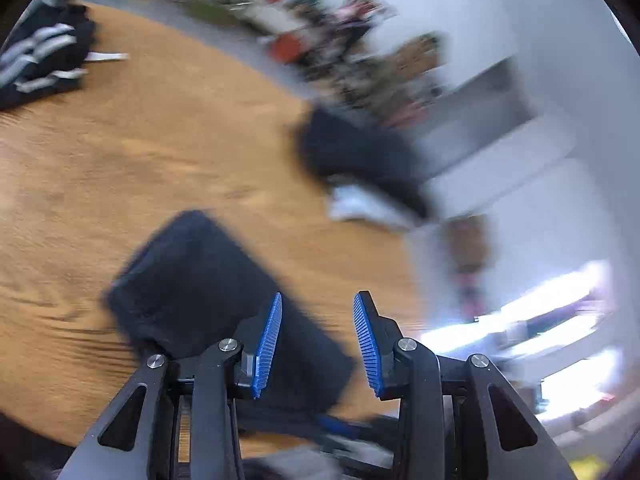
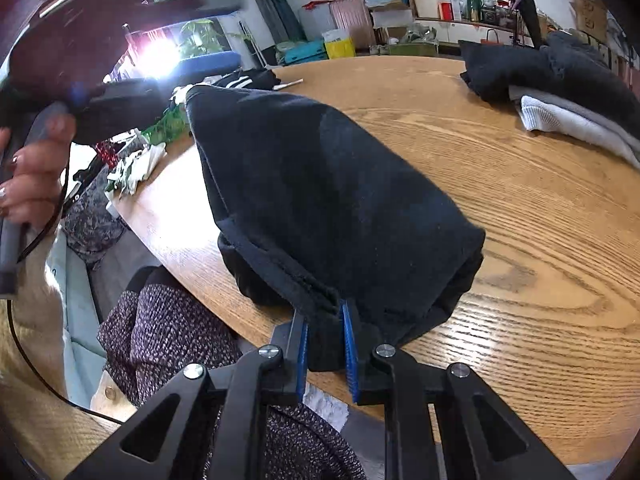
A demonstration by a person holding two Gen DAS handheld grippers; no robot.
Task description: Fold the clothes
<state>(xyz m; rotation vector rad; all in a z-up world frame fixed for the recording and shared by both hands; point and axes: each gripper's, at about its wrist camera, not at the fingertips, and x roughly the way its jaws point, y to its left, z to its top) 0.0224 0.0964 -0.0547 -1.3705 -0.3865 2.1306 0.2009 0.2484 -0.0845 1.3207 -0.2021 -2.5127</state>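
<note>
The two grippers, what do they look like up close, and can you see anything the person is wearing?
Both the left gripper and the right gripper have black angular linkage arms with triangular cutouts and round silver pivot bolts. Their pads are bright blue and finely ribbed. In the right wrist view, a hand with glossy dark polished nails grips a grey handle beside a thin black cable. A speckled purple-grey knit garment is worn.

Table (image 2: 520, 208): round-edged, oak-grain wood. Far wall: shelf (image 2: 460, 22) with boxes, bottles, white container (image 2: 426, 0). Floor by the wall: yellow bin (image 2: 340, 46), teal box (image 2: 306, 52). Window side: green plant (image 2: 200, 38), bright glare. Left wrist view heavily blurred.
</note>
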